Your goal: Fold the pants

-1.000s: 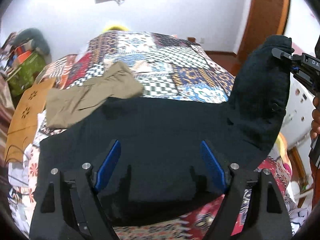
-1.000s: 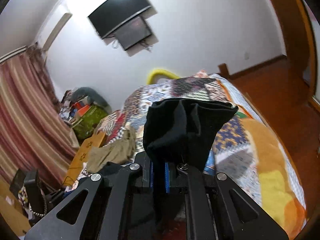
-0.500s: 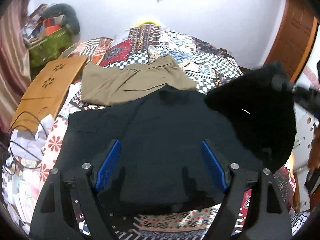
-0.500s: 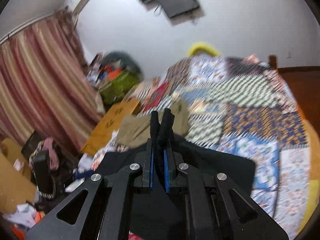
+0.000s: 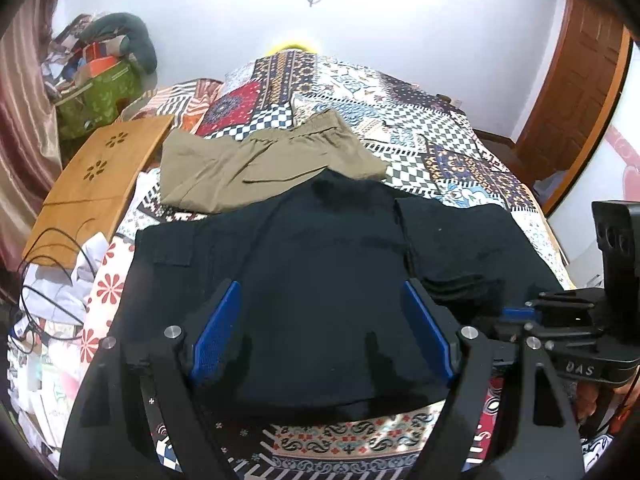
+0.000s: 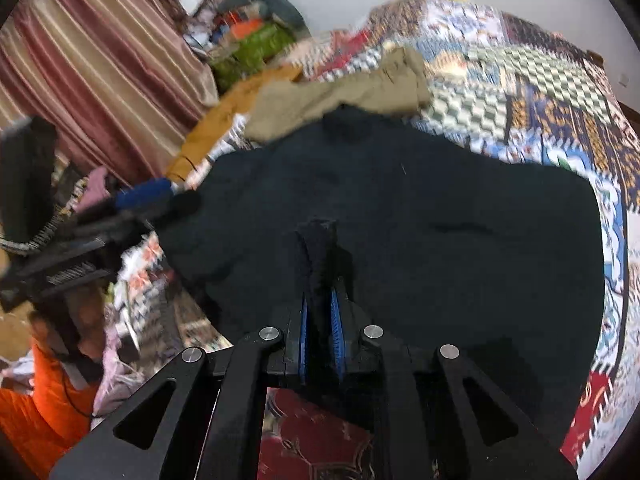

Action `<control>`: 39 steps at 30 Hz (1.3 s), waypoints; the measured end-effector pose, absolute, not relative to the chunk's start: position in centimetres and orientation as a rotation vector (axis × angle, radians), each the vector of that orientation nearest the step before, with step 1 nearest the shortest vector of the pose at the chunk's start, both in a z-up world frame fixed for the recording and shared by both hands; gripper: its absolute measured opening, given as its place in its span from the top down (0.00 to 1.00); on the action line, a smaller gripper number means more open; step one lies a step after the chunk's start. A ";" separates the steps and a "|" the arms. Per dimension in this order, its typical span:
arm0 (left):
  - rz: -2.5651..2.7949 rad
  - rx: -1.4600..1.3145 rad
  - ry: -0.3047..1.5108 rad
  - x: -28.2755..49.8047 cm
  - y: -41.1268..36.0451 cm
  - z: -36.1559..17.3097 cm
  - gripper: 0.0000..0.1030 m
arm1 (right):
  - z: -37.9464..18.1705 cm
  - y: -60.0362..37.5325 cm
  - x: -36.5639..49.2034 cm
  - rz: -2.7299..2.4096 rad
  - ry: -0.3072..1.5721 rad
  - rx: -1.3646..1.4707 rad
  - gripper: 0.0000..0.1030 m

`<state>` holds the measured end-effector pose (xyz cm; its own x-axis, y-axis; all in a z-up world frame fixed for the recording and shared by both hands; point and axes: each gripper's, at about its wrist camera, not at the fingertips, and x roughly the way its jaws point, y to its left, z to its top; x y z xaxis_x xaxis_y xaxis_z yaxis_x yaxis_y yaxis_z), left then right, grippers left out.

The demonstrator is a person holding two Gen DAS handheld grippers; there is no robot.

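Pants (image 5: 320, 264), black and already doubled, lie flat on the patterned bed (image 5: 440, 152), spread out ahead of both sets of fingers so the next crease can be made. Fingers of the right gripper (image 6: 319, 320) have just been easing apart, yet a bunched ridge of black cloth stands between the blue pads, apparently being laid down. Left gripper (image 5: 320, 336) fingers stand wide apart over the near edge, gripping nothing, likely ready to steady it. Beyond the fingers, khaki pants (image 5: 264, 164) wait.
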<state>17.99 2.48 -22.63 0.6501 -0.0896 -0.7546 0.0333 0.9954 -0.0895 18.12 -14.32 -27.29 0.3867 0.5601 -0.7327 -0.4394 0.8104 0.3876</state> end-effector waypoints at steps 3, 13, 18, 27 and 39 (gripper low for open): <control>-0.087 -0.050 0.844 18.3 1.6 -21.7 0.21 | -26.5 -14.7 17.8 0.658 0.999 0.165 0.66; -0.218 0.057 0.821 21.3 -4.8 -20.5 0.21 | -20.9 -20.2 17.0 0.503 0.770 0.058 0.60; -0.282 0.097 0.911 23.5 -8.5 -23.4 0.21 | -22.8 -23.9 19.6 0.346 0.801 0.044 0.60; -0.302 0.187 1.021 23.2 -11.1 -28.3 0.21 | -29.4 -25.4 19.5 0.342 0.948 0.107 0.60; -0.310 0.143 1.005 20.5 -8.0 -27.8 0.20 | -29.8 -29.0 14.7 0.329 0.968 0.240 0.60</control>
<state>20.52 -7.96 -27.76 0.4971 -0.1897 -0.8467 0.3201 0.9471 -0.0242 14.66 -28.99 -29.76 0.5238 0.3774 -0.7637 -0.1655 0.9245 0.3434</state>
